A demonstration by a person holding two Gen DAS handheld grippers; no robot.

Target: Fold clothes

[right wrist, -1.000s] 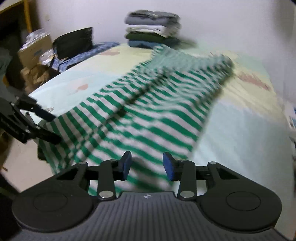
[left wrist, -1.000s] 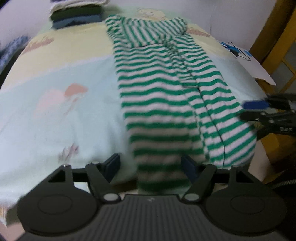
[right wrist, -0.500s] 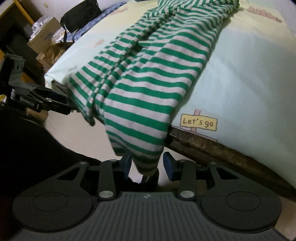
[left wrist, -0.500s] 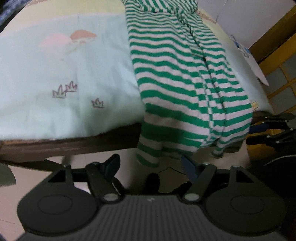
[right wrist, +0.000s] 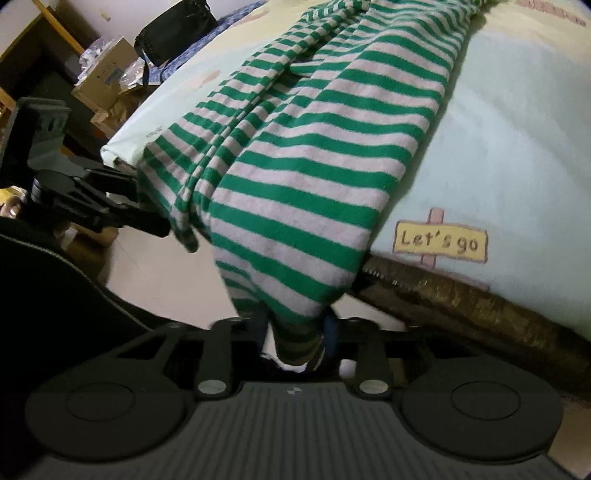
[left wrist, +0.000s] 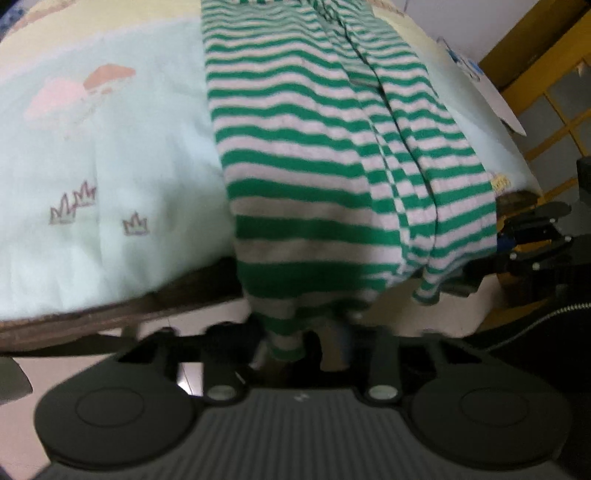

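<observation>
A green and white striped garment [left wrist: 314, 155] lies lengthwise on the bed, its near end hanging over the bed's edge. My left gripper [left wrist: 295, 343] is shut on the garment's left bottom corner below the edge. In the right wrist view the same garment [right wrist: 314, 155] hangs over the edge, and my right gripper [right wrist: 295, 343] is shut on its other bottom corner. Each gripper shows in the other's view: the right one [left wrist: 517, 240] at the right, the left one [right wrist: 122, 218] at the left.
The bed has a pale green cartoon sheet [left wrist: 110, 166] with a "Let's go" sign [right wrist: 439, 242] and a dark wooden frame edge [right wrist: 480, 306]. A black bag [right wrist: 173, 33] and cardboard boxes [right wrist: 107, 77] stand at the far left. A yellow frame [left wrist: 535, 48] stands at the right.
Both grippers have dropped below the bed edge and closed on the garment's hanging bottom corners. The garment's near end has been drawn over the edge.
</observation>
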